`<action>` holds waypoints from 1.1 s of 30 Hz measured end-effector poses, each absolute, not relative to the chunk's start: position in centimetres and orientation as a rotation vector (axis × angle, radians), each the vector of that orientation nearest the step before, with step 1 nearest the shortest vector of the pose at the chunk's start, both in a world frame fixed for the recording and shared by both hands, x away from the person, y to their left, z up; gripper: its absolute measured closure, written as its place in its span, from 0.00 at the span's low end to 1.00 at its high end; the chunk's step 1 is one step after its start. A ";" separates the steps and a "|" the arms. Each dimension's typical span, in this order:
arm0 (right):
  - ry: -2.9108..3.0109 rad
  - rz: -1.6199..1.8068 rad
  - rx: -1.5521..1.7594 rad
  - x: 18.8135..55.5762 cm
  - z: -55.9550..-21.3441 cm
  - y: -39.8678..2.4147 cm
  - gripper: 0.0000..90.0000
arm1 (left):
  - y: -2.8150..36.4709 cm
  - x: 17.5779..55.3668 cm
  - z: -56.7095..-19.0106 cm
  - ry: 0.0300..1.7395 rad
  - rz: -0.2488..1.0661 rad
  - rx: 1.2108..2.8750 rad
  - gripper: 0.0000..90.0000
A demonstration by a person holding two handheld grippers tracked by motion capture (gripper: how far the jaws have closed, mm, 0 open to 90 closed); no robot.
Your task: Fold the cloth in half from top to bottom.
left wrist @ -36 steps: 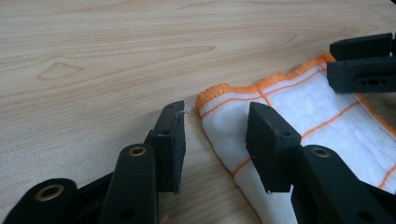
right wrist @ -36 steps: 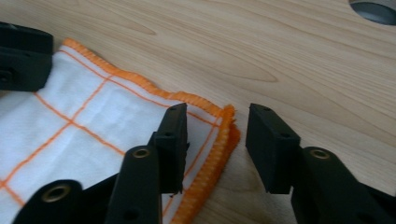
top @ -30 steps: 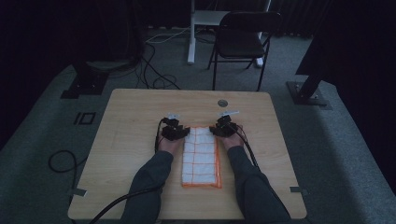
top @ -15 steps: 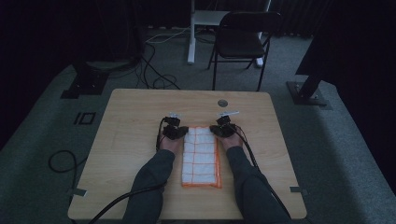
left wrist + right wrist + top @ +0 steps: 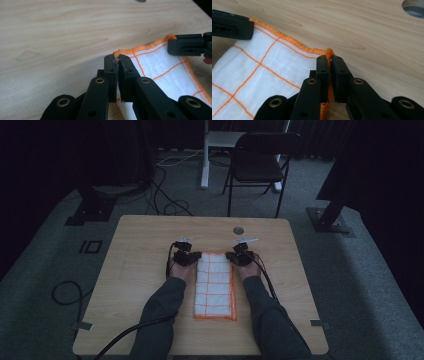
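Observation:
A white cloth (image 5: 216, 285) with an orange grid and orange hem lies flat along the middle of the wooden table (image 5: 140, 250). My left gripper (image 5: 192, 257) is at its far left corner and my right gripper (image 5: 235, 256) at its far right corner. In the left gripper view the jaws (image 5: 117, 58) are shut on the hemmed corner of the cloth (image 5: 160, 65), having just closed. The right gripper view shows my right gripper (image 5: 330, 58) pinching the other corner of the cloth (image 5: 262, 67), its jaws also just closed. Each view shows the other gripper's black body across the far hem.
A round metal-rimmed hole (image 5: 238, 230) sits in the table just beyond the cloth. A black folding chair (image 5: 260, 167) stands behind the table. Cables (image 5: 170, 205) and stand bases (image 5: 87, 210) lie on the carpet around it. Both forearms rest along the cloth's long sides.

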State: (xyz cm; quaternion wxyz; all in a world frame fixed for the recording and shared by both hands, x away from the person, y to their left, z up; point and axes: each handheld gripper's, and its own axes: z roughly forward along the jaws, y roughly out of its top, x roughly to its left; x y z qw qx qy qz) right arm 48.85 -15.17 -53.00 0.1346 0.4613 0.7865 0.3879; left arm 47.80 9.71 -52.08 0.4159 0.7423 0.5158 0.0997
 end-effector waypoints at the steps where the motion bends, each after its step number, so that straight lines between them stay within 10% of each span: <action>1: 2.272 1.132 1.335 48.8 -52.9 -15.2 0.95 | 9.7 47.8 -51.9 1.288 0.256 1.861 0.96; 33: 2.256 1.306 1.201 43.1 -48.6 -16.4 0.95 | 11.3 41.6 -47.7 1.069 0.294 1.848 0.96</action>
